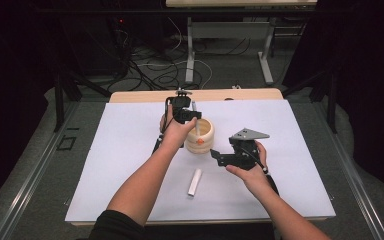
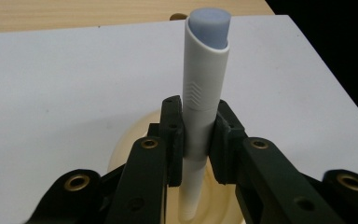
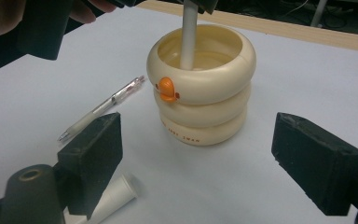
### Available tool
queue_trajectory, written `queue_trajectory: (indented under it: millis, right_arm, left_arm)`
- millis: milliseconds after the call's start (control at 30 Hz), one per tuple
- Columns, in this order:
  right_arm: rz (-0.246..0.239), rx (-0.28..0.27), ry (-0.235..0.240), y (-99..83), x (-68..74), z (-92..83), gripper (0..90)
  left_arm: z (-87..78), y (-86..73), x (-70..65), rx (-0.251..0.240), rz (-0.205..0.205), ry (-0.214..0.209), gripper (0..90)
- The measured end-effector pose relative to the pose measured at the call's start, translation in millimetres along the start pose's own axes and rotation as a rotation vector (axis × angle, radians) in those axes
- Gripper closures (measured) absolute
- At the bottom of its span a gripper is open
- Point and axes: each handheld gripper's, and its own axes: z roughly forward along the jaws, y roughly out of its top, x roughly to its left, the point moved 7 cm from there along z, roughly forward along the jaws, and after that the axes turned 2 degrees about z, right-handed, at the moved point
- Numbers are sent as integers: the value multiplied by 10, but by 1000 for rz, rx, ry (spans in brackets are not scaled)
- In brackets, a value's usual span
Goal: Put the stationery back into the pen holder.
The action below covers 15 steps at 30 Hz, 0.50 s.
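- The left gripper (image 1: 192, 116) is positioned above the cream pen holder (image 1: 200, 136), near the far middle of the white table mat (image 1: 120, 165).
- In the left gripper view, the left gripper (image 2: 198, 135) has its jaws closed tight on a white marker (image 2: 205, 84). The pads press on both sides of the barrel.
- The white marker stands upright. Its grey-blue end points up and its lower end sits inside the mouth of the cream pen holder (image 2: 135, 140).
- In the right gripper view, the white marker (image 3: 188, 39) enters the cream pen holder (image 3: 200, 88) from above, close to the inner wall on the side of the orange duck bill (image 3: 167, 89).
- The cream pen holder is built as three stacked rings and stands upright on the white table mat (image 3: 303, 74).
- The right gripper (image 1: 219, 157) is held level, just beside the cream pen holder on the person's right side, and apart from it.
- In the right gripper view, the right gripper (image 3: 196, 163) has its jaws set wide, with nothing between the pads. The cream pen holder stands beyond them.
- A clear ballpoint pen (image 3: 103, 108) lies flat on the white table mat beside the cream pen holder.
- A white cap (image 1: 195, 181) lies on the white table mat, nearer the person, between the two forearms.
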Motion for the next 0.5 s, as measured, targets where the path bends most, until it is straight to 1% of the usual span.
queue_trajectory:
  millis: [33, 100, 133, 233, 300, 400, 433, 500]
  right_arm:
    - [3, 2, 3, 0, 6, 0, 159]
    - [5, 4, 4, -3, 8, 2, 159]
    - [4, 4, 3, -3, 5, 2, 158]
    - [2, 6, -1, -5, -4, 2, 159]
    - [-3, 3, -1, -4, -9, 4, 159]
    - [-2, 4, 0, -4, -9, 5, 159]
    - [-2, 4, 0, -5, -9, 6, 158]
    - [6, 9, 3, -9, -4, 5, 159]
  left_arm:
    - [13, -17, 8, 2, 0, 1, 783]
    - [29, -56, 26, 22, 0, 1, 783]
    - [40, -70, 32, 24, -4, 7, 783]
    - [70, -106, 41, 23, -12, 0, 783]
    - [73, -128, 49, 36, -13, 3, 783]
    - [72, -145, 57, 41, -17, 2, 782]
    - [68, -148, 54, 42, -27, 0, 782]
    - [55, -146, 59, 43, -33, -1, 775]
